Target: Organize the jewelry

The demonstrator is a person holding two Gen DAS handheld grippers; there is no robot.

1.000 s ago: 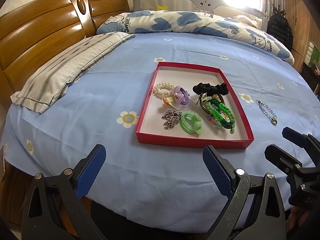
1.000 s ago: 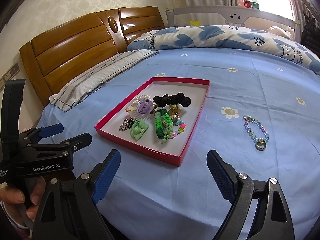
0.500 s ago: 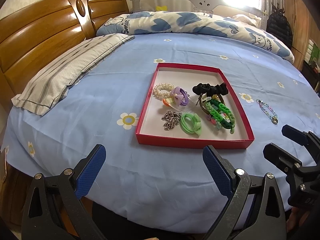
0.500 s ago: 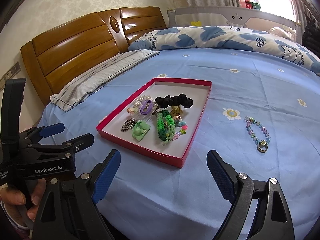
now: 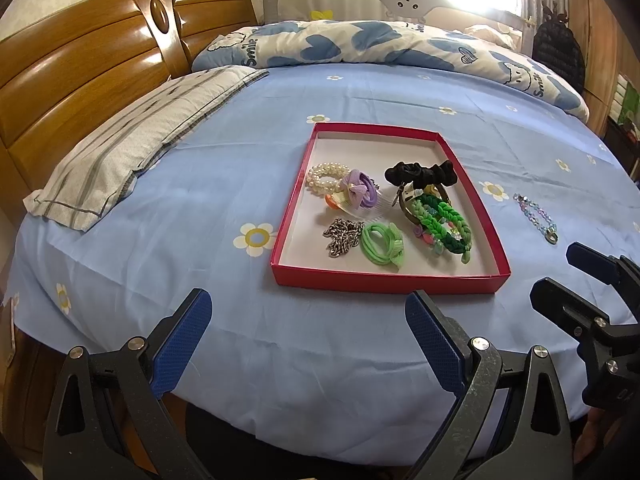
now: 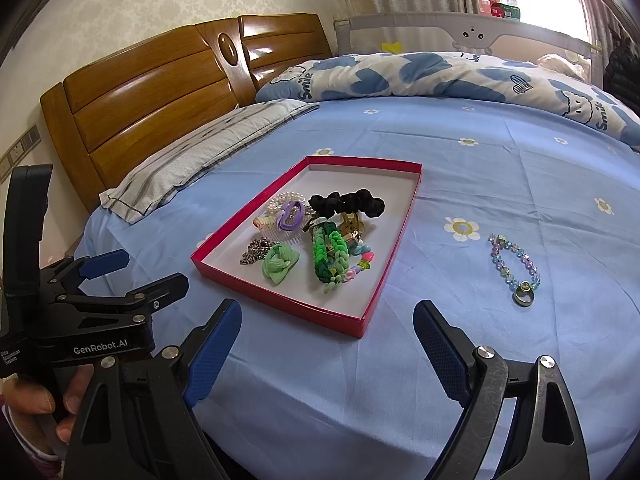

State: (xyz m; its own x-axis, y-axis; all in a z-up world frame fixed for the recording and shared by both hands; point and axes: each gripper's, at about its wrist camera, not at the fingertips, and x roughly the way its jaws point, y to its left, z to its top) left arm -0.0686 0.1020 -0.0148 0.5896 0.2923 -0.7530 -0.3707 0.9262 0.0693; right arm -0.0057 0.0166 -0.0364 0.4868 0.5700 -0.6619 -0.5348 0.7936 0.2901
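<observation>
A red-rimmed tray [image 5: 384, 280] [image 6: 276, 296] lies on the blue bedsheet. It holds a pearl bracelet [image 5: 322, 178], a purple hair tie [image 5: 360, 190], a black scrunchie [image 5: 420, 172], a silver chain [image 5: 342, 236], a light green hair tie [image 5: 382, 244] and a green braided band [image 5: 444, 222]. A beaded bracelet [image 5: 536, 218] [image 6: 514, 262] with a ring lies on the sheet right of the tray. My left gripper [image 5: 308, 334] [image 6: 132, 272] is open, near the bed's front edge short of the tray. My right gripper [image 6: 328, 342] [image 5: 568, 276] is open too, empty.
A striped grey pillow [image 5: 132, 148] lies at the left against the wooden headboard [image 5: 80, 72]. A blue-and-white duvet [image 5: 400, 44] is bunched along the far side with a bed rail behind. A hand [image 6: 36, 404] holds the left gripper's handle.
Both views have crept slightly nearer the tray. Nothing was taken hold of or let go.
</observation>
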